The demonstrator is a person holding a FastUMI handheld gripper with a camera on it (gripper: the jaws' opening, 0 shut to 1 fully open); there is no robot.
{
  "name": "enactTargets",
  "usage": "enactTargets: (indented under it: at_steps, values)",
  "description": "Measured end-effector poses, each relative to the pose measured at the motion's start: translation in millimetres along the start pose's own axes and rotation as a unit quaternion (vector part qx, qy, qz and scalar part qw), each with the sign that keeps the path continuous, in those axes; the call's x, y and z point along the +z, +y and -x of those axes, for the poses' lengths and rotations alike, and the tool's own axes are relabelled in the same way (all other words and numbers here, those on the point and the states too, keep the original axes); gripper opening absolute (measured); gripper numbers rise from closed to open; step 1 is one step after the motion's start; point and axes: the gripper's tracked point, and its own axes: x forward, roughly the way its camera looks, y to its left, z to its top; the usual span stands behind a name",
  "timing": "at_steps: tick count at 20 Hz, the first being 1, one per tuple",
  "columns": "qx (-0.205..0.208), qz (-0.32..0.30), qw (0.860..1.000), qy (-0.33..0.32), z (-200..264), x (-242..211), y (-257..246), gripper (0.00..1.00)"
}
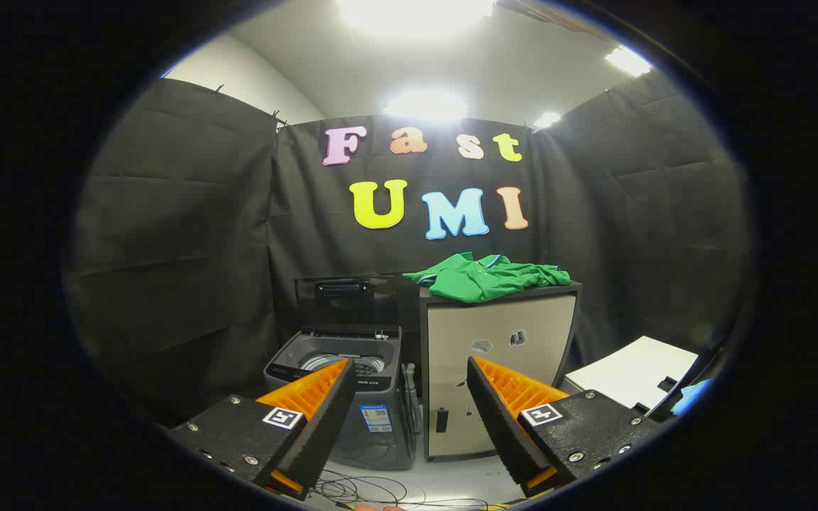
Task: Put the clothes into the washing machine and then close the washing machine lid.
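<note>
Two ridged orange fingers (409, 397) spread wide (holding nothing), crumpled green shirt (487, 277) beyond on cabinet (498, 341).

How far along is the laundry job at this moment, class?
Done: nothing beyond the small grey top-loading washing machine having its lid up. In hand: nothing; the gripper is open and empty, well short of both. Left: lift the crumpled green shirt off the beige cabinet, drop it into the drum, close the lid.

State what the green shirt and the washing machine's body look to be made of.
Green shirt: soft knit-looking fabric, matte, judging by its limp folds on the cabinet. Washing machine: probably grey plastic, smooth with a slight sheen. Tongs open.
</note>
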Motion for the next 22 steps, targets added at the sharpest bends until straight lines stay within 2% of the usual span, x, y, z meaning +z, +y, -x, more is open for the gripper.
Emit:
enactTargets:
  at_steps: [22]
  values:
    - [0.009, -0.002, 1.0, -0.007, 0, 0, 10, 0.96]
